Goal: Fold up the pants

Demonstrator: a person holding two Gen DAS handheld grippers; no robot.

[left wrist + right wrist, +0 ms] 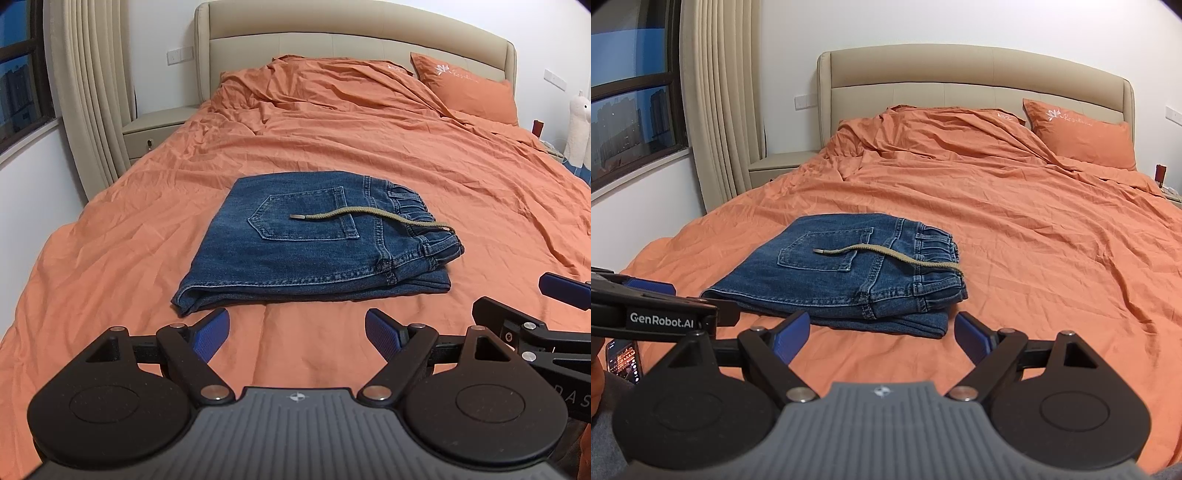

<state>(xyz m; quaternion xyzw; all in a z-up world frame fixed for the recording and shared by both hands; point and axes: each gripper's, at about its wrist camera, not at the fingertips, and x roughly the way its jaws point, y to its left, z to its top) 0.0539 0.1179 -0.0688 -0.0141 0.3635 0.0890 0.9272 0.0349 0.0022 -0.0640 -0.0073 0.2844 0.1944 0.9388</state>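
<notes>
Both grippers level, jaws apart.

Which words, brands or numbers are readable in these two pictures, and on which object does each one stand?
"GenRobot.AI": white print on the black left gripper arm, seen from the right wrist view.
"DAS": partial letters on the black right gripper body at the frame edge.
White embroidered script on the orange pillow: too blurred to read.
Lit phone screen: too small to read.
</notes>
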